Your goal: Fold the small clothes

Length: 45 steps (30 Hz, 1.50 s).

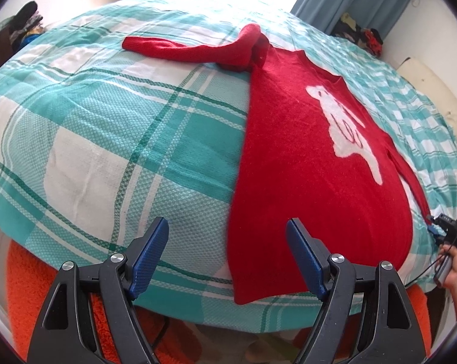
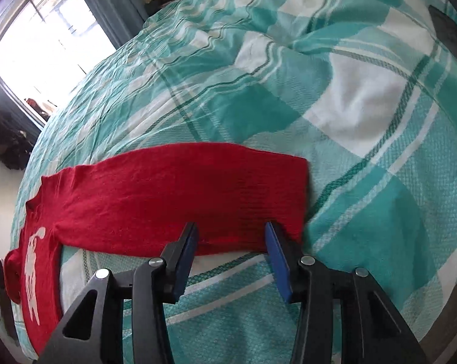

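Two grippers, left (image 1: pixel 226 236) and right (image 2: pixel 230 239), hover open-jawed over a red knitted sweater (image 1: pixel 313 151) spread on the teal plaid bedspread (image 1: pixel 107 127) (hem overhanging); a careless tug could bunch its outstretched sleeve (image 2: pixel 198 188).

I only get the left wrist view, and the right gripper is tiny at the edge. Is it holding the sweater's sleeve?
Observer: No. The right gripper is open. The sleeve lies flat at its fingertips, not pinched.
Operator: Is that sleeve straight?
Observer: Yes, it runs straight out from the sweater, and its cuff lies flat.
Operator: Anything beyond the cuff?
Observer: Bare bed, then a dark flat thing at the far edge. I can't tell what it is.
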Each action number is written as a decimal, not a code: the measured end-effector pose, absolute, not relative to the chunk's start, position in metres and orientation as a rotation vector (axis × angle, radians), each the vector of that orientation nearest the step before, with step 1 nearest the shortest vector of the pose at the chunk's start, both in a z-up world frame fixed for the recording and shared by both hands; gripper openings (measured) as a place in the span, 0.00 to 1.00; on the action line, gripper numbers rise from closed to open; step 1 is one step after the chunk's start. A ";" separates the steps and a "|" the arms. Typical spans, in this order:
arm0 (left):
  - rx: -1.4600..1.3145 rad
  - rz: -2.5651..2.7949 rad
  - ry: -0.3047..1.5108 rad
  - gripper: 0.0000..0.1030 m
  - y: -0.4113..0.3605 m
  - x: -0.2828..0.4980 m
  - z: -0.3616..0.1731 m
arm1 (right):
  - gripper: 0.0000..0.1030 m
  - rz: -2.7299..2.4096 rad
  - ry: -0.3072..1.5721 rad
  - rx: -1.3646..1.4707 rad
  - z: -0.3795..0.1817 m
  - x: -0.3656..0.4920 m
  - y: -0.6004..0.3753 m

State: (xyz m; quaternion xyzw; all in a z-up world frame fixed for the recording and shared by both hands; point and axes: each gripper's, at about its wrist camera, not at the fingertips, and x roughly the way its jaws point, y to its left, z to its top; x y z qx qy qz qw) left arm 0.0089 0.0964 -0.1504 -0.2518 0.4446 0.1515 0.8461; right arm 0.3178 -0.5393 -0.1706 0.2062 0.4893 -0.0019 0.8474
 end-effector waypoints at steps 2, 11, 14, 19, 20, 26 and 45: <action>-0.548 0.327 0.931 0.81 0.099 0.006 -0.151 | 0.36 -0.017 1.023 0.460 -0.168 0.310 -0.550; -0.500 0.298 0.962 0.82 0.088 0.017 -0.153 | 0.49 -0.138 0.954 0.245 -0.134 0.271 -0.541; -0.482 0.294 0.970 0.82 0.086 0.019 -0.153 | 0.51 -0.098 0.906 0.255 -0.124 0.245 -0.527; -0.481 0.295 0.973 0.82 0.086 0.020 -0.154 | 0.59 0.018 0.832 0.237 -0.108 0.205 -0.477; -0.480 0.295 0.975 0.82 0.086 0.020 -0.154 | 0.61 0.045 0.821 0.227 -0.106 0.198 -0.465; -0.509 0.301 0.982 0.82 0.093 0.021 -0.155 | 0.64 0.229 0.788 0.135 -0.103 0.159 -0.395; 0.246 0.477 0.960 0.82 0.193 0.119 -0.131 | 0.67 0.420 0.852 -0.035 -0.117 0.140 -0.340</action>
